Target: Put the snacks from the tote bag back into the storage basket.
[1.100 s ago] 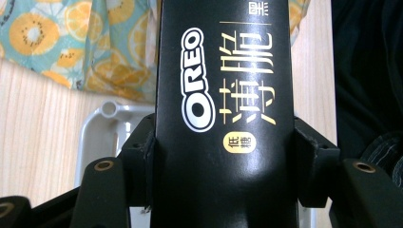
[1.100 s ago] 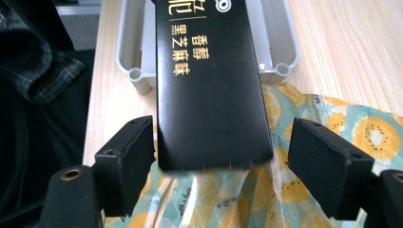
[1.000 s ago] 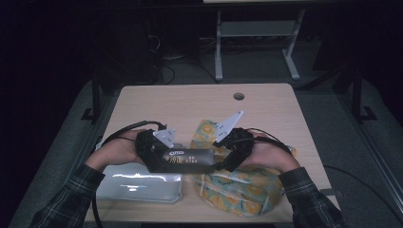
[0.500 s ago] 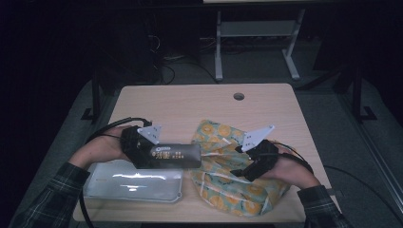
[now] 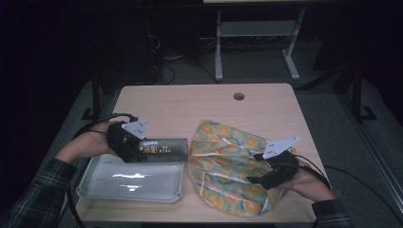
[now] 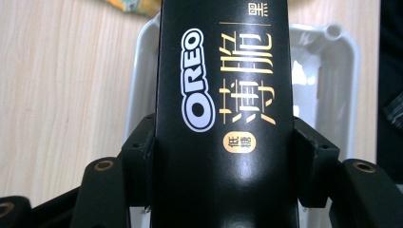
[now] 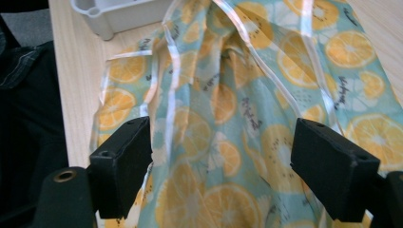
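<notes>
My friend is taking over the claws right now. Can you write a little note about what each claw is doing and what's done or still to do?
Left claw: shut on the black Oreo box, held over the edge of the white tray, pointing toward the bag.
Right claw: open, jaws wide apart above the orange-print bag, gripping nothing.
The bag lies crumpled on the table, right of the tray.
Done: box picked up.
Left, probably: grip the bag with the right claw, then put the box wherever it belongs; the pictures cannot settle whether that is tray or bag.
</notes>
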A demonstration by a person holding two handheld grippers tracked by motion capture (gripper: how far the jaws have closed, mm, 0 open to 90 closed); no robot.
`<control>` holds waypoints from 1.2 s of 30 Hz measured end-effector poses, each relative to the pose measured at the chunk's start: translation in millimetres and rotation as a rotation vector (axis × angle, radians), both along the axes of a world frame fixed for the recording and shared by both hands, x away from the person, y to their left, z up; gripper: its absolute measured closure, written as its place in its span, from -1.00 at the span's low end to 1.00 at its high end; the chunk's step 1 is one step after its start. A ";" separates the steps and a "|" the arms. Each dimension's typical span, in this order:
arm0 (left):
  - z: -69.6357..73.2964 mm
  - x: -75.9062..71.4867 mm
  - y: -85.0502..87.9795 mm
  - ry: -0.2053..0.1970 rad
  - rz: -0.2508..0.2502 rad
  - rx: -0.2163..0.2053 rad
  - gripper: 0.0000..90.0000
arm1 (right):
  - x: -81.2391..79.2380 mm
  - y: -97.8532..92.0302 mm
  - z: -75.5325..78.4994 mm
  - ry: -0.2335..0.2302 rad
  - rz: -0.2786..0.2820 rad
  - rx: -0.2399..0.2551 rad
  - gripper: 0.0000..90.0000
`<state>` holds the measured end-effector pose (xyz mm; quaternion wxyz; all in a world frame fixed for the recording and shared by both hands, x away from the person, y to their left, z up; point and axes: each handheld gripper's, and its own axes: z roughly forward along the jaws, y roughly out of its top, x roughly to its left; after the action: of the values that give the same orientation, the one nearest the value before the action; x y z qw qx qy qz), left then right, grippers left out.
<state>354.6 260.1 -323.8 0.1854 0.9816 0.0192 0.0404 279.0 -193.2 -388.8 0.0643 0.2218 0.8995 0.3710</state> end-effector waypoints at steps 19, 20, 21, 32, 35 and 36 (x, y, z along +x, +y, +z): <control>-33.2 35.0 24.5 0.011 -0.051 0.027 -0.17 | -14.2 -5.0 -1.2 -0.002 -0.093 -0.013 -0.57; -34.7 36.7 24.3 0.011 -0.055 0.029 -0.17 | -14.6 -5.7 -1.3 -0.004 -0.095 -0.014 -0.57; -36.4 38.1 24.1 0.015 -0.056 0.029 -0.17 | -14.9 -6.3 -1.6 -0.006 -0.096 -0.010 -0.57; -55.8 47.0 21.3 0.017 -0.072 0.034 -0.17 | -16.8 -8.0 -3.7 0.004 -0.102 -0.017 -0.57; -61.7 49.5 19.2 0.018 -0.074 0.047 -0.17 | -16.4 -7.2 -3.7 0.005 -0.100 -0.017 -0.57; -63.2 50.4 18.8 0.022 -0.078 0.048 -0.17 | -16.1 -7.1 -3.8 0.003 -0.098 -0.019 -0.57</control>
<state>405.0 278.8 -387.0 0.1631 0.9862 -0.0181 0.0229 262.8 -200.3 -392.6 0.0831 0.2655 0.8911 0.3587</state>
